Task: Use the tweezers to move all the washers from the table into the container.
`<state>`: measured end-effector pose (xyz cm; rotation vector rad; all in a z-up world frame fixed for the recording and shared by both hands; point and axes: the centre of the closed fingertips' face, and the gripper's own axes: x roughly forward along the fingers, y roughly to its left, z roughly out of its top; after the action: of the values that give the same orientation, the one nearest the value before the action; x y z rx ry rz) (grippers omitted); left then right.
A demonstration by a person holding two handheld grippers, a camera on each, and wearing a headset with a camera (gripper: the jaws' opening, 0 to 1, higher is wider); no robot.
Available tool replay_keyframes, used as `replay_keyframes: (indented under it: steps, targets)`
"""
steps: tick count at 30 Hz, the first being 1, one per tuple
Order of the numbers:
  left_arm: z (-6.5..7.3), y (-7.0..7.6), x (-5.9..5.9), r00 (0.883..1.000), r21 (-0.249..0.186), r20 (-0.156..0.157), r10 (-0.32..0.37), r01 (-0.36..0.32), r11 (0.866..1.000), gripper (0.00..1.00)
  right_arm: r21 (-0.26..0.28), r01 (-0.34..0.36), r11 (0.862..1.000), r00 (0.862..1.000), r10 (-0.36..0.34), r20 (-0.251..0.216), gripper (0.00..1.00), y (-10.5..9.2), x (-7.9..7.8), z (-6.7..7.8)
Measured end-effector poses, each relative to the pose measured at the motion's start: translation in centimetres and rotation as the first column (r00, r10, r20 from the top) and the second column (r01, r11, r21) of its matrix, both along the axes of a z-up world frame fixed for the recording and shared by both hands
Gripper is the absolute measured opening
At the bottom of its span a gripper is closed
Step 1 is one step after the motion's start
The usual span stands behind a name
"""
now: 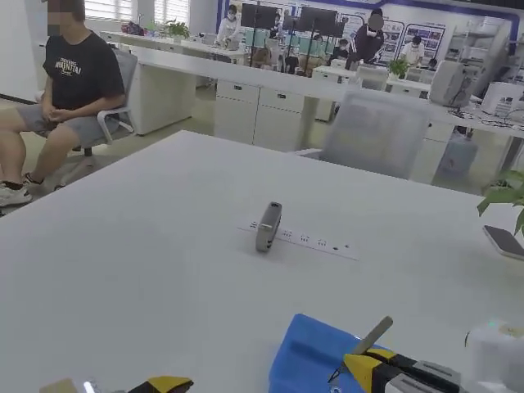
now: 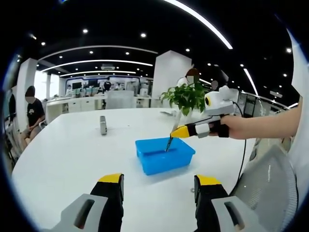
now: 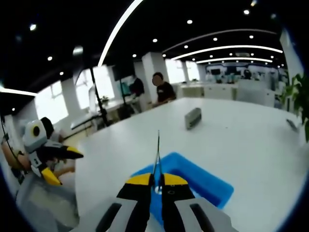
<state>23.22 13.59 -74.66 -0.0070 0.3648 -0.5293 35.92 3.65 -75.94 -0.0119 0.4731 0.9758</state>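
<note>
The right gripper [image 3: 157, 182] is clenched on the tweezers [image 3: 157, 152]. Their thin tips point forward and down over the blue container [image 3: 205, 181], which sits just ahead of and below this gripper on the white counter [image 1: 164, 246]. The left gripper [image 2: 160, 181] is released, its jaws wide apart with nothing between them, and the container lies straight ahead of it. Farther beyond both grippers, a grey device [image 1: 268, 226] sits at one end of a power strip [image 1: 315, 241].
</note>
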Motion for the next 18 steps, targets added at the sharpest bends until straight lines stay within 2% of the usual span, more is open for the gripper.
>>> replay_keyframes:
  steps: [8,18]
  targets:
    - [0.0,0.1,0.1,1.0,-0.003,0.0,0.005,-0.005,1.0,0.58,-0.043,0.011,0.999,0.999,-0.013,-0.04,0.03,0.3,1.8,-2.2]
    - [-0.1,0.1,0.0,1.0,-0.002,-0.005,0.005,-0.005,1.0,0.57,-0.088,-0.008,0.996,0.998,0.002,-0.068,0.03,0.8,2.1,-4.1]
